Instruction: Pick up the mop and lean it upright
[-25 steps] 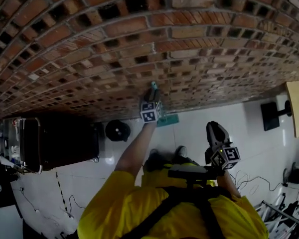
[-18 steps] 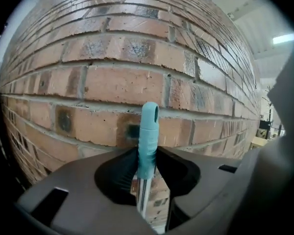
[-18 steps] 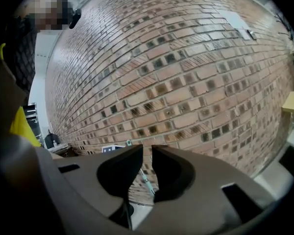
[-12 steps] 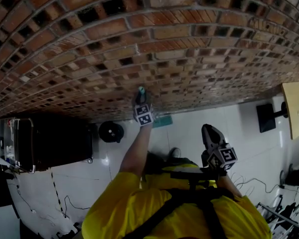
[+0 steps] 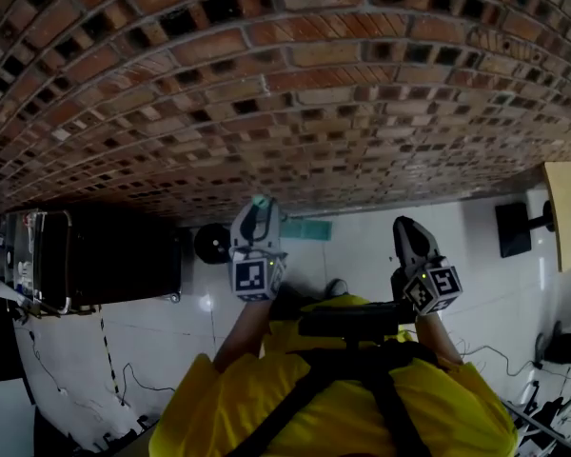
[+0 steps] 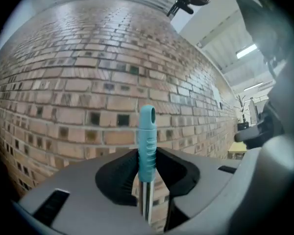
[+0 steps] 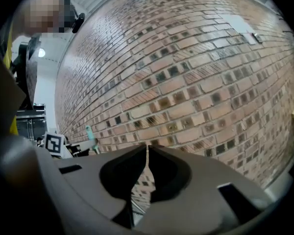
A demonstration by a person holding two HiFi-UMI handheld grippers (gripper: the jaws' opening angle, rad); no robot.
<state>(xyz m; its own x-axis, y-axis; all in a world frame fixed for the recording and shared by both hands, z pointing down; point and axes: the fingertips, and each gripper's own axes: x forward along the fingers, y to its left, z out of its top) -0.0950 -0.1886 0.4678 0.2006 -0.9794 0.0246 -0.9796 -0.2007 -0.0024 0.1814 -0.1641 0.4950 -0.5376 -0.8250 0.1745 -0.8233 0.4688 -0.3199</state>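
The mop's teal handle (image 6: 147, 138) stands upright on its metal shaft between the jaws of my left gripper (image 6: 147, 168), which is shut on it just below the grip. In the head view the left gripper (image 5: 256, 225) is raised in front of the brick wall, with the teal handle tip (image 5: 260, 201) poking above it. The teal mop head (image 5: 308, 228) lies on the white floor at the wall's foot. My right gripper (image 7: 147, 148) is shut with nothing in it. It hangs (image 5: 406, 234) to the right, apart from the mop. From there the handle (image 7: 90, 133) shows at the left.
A brick wall (image 5: 285, 84) with dark gaps fills the front. A black wheeled case (image 5: 105, 265) and a round black object (image 5: 212, 244) stand at the left of the wall's foot. At the right are a wooden board (image 5: 568, 208) and a black stand (image 5: 514, 227). Cables (image 5: 114, 369) run over the floor.
My left gripper has risen with the mop handle and come back nearer to me, and looks larger. The right gripper has shifted only slightly.
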